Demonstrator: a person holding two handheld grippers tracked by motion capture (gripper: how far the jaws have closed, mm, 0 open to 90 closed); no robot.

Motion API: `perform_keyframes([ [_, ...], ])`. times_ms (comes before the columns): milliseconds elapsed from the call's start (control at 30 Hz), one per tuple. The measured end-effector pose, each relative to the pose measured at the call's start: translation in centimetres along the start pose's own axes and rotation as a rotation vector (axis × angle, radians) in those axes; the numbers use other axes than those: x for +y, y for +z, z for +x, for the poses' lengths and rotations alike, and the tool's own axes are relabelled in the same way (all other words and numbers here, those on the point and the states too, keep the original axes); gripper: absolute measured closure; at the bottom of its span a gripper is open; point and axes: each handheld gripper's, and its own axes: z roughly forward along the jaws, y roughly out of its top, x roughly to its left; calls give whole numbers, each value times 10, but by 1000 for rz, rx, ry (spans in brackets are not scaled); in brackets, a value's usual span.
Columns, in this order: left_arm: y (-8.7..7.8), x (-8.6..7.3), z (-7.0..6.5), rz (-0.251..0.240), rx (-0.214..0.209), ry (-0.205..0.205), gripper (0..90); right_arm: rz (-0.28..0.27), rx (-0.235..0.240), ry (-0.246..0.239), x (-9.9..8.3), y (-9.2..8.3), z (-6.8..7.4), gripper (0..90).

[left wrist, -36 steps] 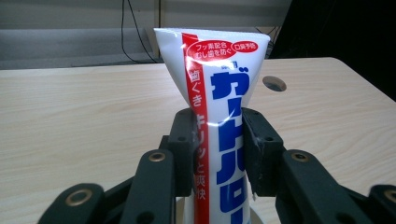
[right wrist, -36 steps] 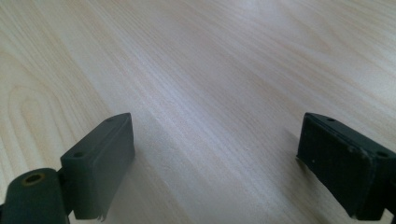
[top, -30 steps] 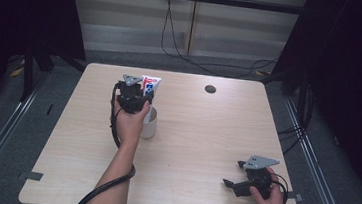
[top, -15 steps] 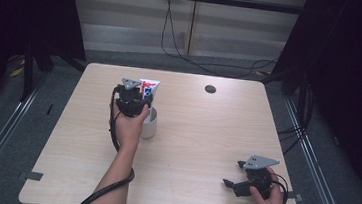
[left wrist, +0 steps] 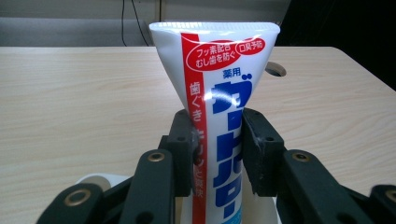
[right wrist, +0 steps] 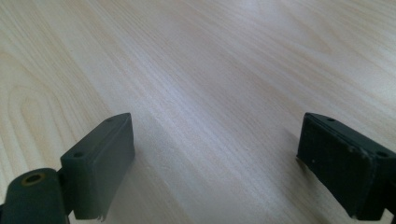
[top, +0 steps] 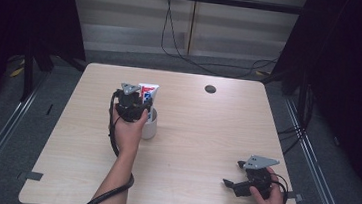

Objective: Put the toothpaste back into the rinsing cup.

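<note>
the toothpaste tube [left wrist: 219,116] stands upright, crimped end up, its lower end down in the white cup [top: 149,124] near the table's [top: 206,134] far left. the left gripper [left wrist: 217,140] pinches its middle. a soft tube could buckle or tip the cup if pushed askew. the right gripper [top: 235,184] rests low at the near right, jaws spread and empty.

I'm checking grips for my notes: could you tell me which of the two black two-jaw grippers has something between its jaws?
The left gripper: it clamps the white, red and blue toothpaste tube over the white cup. The right gripper stands open above bare table.
</note>
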Motion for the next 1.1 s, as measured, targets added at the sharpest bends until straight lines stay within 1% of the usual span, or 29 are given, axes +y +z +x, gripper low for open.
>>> perform_keyframes([
  [367,-4,-7,-1,7,-6,-1,673,0,0,0,0,0,0,105],
  [1100,-1,-23,-4,38,-5,5,667,0,0,-1,0,0,0,105],
])
